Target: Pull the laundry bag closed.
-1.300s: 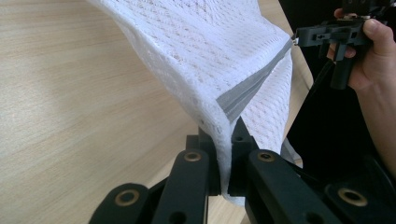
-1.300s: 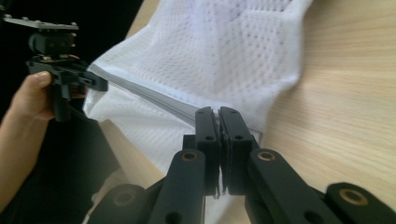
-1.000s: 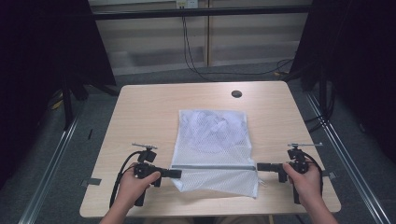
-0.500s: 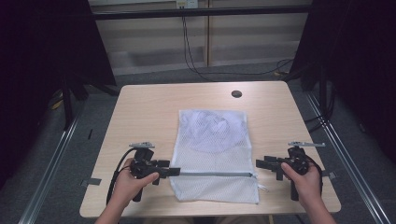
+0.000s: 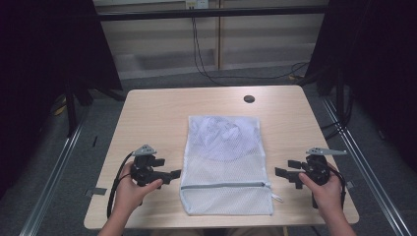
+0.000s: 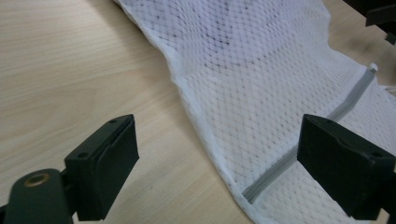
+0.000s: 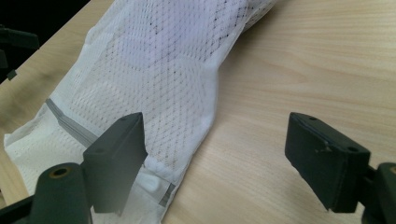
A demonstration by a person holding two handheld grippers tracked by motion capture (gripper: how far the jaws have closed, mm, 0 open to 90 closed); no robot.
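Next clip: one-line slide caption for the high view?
White mesh laundry bag lying flat on the wooden table, open left gripper and right gripper flanking its grey zipper.

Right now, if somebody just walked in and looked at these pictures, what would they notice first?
Probably the white mesh bag lying flat in the middle of the wooden table, with a grey zipper running across it near the person's end. Next come the two black grippers, the left gripper and the right gripper, one on each side of the bag, both with jaws open and holding nothing.
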